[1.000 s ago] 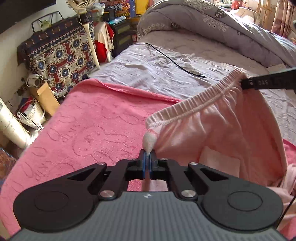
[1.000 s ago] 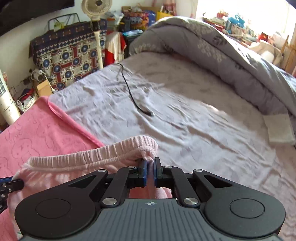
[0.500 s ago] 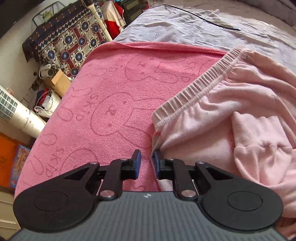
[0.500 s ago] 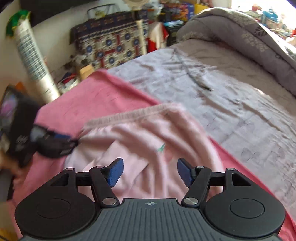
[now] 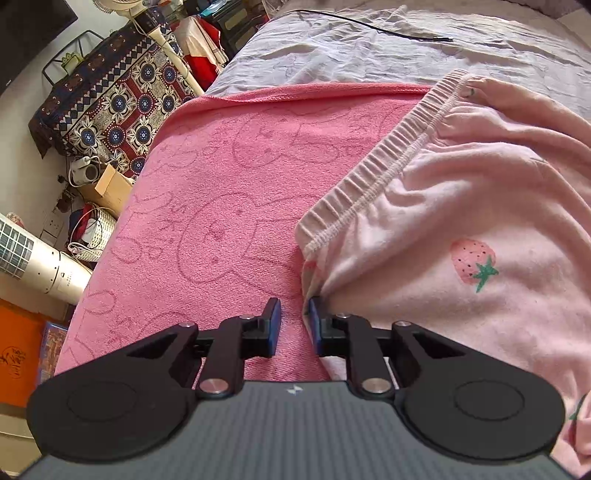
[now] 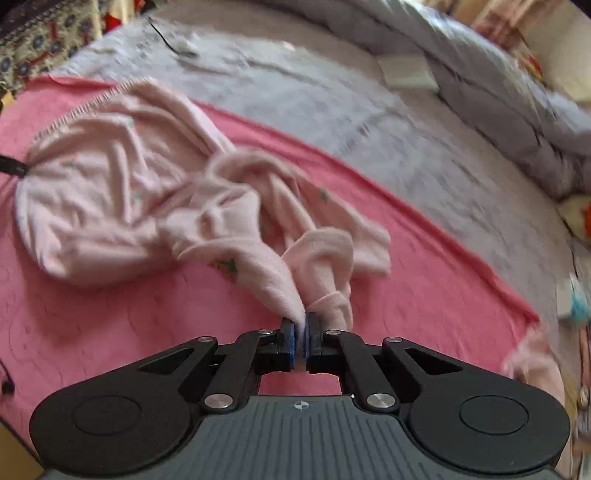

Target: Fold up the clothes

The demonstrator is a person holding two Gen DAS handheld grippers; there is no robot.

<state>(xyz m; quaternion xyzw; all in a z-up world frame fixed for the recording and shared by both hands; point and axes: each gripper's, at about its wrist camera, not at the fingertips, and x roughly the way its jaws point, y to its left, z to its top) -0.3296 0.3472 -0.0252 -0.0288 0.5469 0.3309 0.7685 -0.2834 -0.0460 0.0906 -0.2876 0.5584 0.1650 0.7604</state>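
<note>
Pale pink strawberry-print pants (image 5: 461, 229) lie crumpled on a pink rabbit-pattern towel (image 5: 221, 221) spread over the bed. Their elastic waistband (image 5: 384, 166) runs diagonally in the left wrist view. My left gripper (image 5: 293, 325) is open at the waistband's near corner, its right finger touching the fabric, nothing between the fingers. In the right wrist view the pants (image 6: 122, 192) are bunched, with the legs twisted toward me. My right gripper (image 6: 300, 341) is shut on a leg end of the pants. The left gripper's tip (image 6: 11, 168) shows at the far left edge.
A grey bedsheet (image 5: 369, 48) with a black cable (image 5: 399, 33) lies beyond the towel (image 6: 424, 295). A rumpled grey duvet (image 6: 498, 81) and a white folded cloth (image 6: 406, 72) sit at the far right. A patterned cover (image 5: 122, 103), a white tower fan (image 5: 33, 258) and floor clutter flank the bed's left.
Both grippers let go of the waistband and the pants dropped onto the towel. The left gripper stays open by the waistband corner. The right gripper moved to the leg end and shut on it.
</note>
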